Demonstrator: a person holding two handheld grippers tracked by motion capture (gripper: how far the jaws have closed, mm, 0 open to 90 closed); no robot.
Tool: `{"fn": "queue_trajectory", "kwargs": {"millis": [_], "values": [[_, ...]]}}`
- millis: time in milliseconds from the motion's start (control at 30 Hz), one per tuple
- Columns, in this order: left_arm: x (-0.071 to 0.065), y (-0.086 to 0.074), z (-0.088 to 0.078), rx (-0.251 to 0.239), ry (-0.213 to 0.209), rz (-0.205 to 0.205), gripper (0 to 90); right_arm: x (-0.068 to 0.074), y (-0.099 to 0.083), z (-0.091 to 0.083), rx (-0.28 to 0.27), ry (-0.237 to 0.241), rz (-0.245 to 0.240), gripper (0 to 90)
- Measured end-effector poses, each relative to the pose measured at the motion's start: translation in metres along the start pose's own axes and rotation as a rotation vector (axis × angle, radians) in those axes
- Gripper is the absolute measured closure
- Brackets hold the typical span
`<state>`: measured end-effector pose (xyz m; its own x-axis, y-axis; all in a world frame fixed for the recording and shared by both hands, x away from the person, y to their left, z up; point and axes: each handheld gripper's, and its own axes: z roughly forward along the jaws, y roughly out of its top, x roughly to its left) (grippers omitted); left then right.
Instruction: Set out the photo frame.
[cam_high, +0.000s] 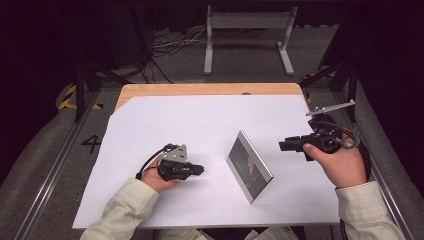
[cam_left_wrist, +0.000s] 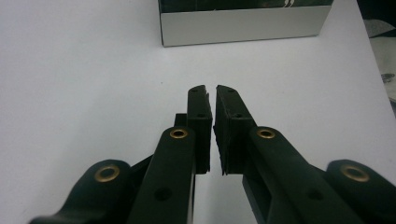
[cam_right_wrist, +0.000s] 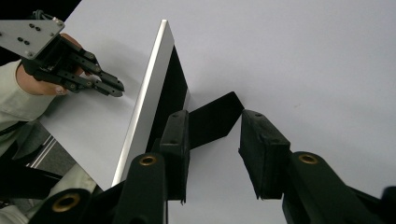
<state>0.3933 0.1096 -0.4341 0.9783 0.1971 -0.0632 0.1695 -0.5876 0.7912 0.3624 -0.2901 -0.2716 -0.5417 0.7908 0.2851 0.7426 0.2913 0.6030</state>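
Observation:
A silver-edged picture frame (cam_high: 249, 165) stands tilted on the white sheet (cam_high: 200, 120), held up by its black back prop (cam_right_wrist: 219, 109). My left gripper (cam_high: 200, 169) lies low on the sheet to the frame's left and points at it, jaws shut with nothing between them. In the left gripper view the gripper (cam_left_wrist: 211, 88) faces the frame's silver edge (cam_left_wrist: 243, 25), a short way ahead. My right gripper (cam_high: 282, 145) hovers right of the frame, open and empty. Seen from the right gripper (cam_right_wrist: 215, 115), the frame (cam_right_wrist: 144, 102) is edge-on with the left gripper (cam_right_wrist: 119, 88) beyond it.
The sheet covers most of a wooden table (cam_high: 200, 89). Behind the table a white metal stand (cam_high: 247, 30) and loose cables (cam_high: 170, 42) sit on the floor. Metal rails run along both sides of the table.

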Motion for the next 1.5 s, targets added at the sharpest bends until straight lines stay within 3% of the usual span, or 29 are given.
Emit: {"fn": "queue_trajectory", "kwargs": {"millis": [233, 700, 1133, 1500], "values": [[0.000, -0.001, 0.000, 0.004, -0.001, 0.000, 84.9, 0.006, 0.003, 0.002, 0.029, -0.003, 0.006, 60.9], [-0.001, -0.001, 0.002, 0.015, 0.000, 0.002, 85.4, 0.035, 0.009, 0.000, 0.048, 0.021, -0.022, 58.5], [0.000, -0.002, 0.002, 0.012, 0.007, 0.002, 84.0, 0.048, 0.009, 0.016, 0.069, 0.027, -0.015, 56.2], [0.000, -0.002, 0.002, 0.011, 0.014, 0.002, 83.3, 0.053, 0.006, 0.030, 0.090, 0.002, 0.024, 57.8]]}}
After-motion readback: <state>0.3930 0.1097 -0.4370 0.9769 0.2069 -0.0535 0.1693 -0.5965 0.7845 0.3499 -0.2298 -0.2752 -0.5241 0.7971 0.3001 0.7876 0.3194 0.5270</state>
